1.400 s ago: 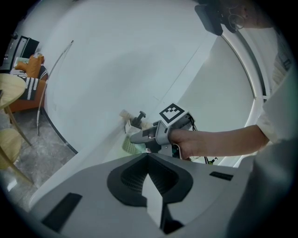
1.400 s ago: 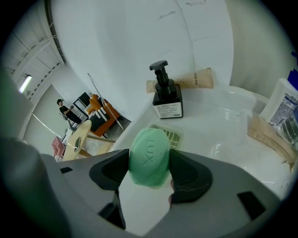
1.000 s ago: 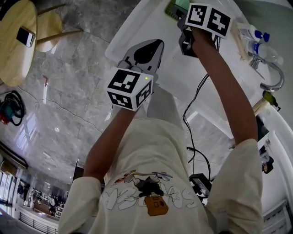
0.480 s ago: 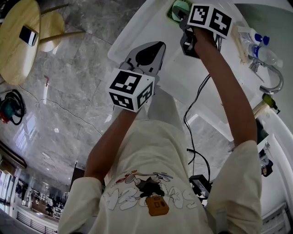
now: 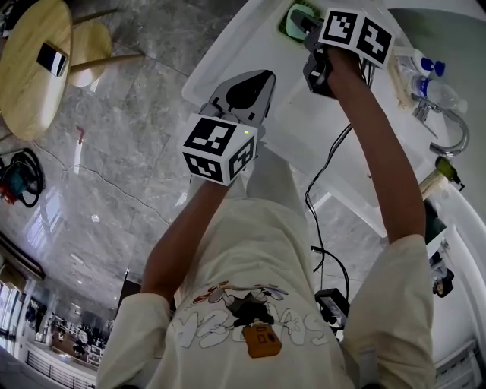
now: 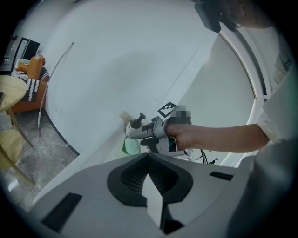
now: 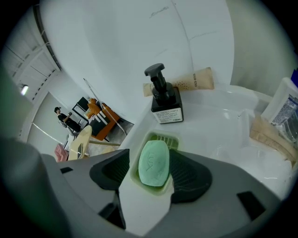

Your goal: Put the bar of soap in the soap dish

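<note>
A pale green bar of soap (image 7: 153, 162) lies in the green soap dish (image 7: 162, 139) on the white counter. My right gripper (image 7: 151, 168) is open and straddles it. The right pad (image 7: 188, 174) is at the soap's edge, and a strip of dish rim shows between the soap and the left pad (image 7: 111, 169). In the head view the right gripper (image 5: 307, 26) is over the dish (image 5: 292, 15) at the counter's far end. My left gripper (image 5: 264, 74) hangs shut and empty above the counter's near edge, its jaws (image 6: 148, 158) pointing toward the dish (image 6: 130, 146).
A black pump bottle (image 7: 164, 100) and a tan tube (image 7: 186, 82) stand just behind the dish. Plastic bottles (image 5: 429, 72) and a faucet (image 5: 448, 121) are to the right. A black cable (image 5: 323, 175) hangs off the counter. A round wooden table (image 5: 30, 76) stands on the floor to the left.
The right gripper has shifted slightly right in the head view, so more of the green dish shows beside it. The left gripper has barely moved.
</note>
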Demonstrator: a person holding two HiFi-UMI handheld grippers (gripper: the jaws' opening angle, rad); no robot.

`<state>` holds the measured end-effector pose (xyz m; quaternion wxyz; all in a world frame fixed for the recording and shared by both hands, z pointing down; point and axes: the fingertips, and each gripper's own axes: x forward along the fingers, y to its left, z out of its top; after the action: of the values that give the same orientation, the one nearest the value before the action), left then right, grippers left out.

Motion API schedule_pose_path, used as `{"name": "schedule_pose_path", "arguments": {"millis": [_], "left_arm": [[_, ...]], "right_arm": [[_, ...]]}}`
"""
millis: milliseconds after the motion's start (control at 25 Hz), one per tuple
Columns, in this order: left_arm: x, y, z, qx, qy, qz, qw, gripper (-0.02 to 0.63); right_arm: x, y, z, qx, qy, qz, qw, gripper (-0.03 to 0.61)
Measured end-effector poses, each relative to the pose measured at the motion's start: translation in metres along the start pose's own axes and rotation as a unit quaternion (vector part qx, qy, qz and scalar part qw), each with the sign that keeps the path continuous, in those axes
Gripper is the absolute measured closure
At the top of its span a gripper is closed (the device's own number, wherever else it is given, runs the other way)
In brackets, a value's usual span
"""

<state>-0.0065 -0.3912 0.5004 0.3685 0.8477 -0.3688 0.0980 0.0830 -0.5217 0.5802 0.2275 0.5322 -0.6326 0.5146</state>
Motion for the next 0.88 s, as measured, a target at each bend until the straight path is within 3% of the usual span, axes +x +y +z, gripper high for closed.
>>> {"name": "schedule_pose_path", "arguments": {"millis": [240, 640, 880], "left_arm": [[-0.006, -0.005, 0.012, 0.01, -0.009, 0.003, 0.9999, 0.606], [-0.027, -0.011, 0.024, 0.04, -0.013, 0.015, 0.999, 0.606], [-0.041, -0.013, 0.021, 0.039, -0.015, 0.027, 0.9988, 0.605]], "right_arm": [[-0.02, 0.004, 0.01, -0.013, -0.013, 0.018, 1.0, 0.307], [-0.052, 0.022, 0.009, -0.039, -0.027, 0.057, 0.997, 0.368], [-0.078, 0.026, 0.004, -0.056, -0.04, 0.073, 0.995, 0.445]]}}
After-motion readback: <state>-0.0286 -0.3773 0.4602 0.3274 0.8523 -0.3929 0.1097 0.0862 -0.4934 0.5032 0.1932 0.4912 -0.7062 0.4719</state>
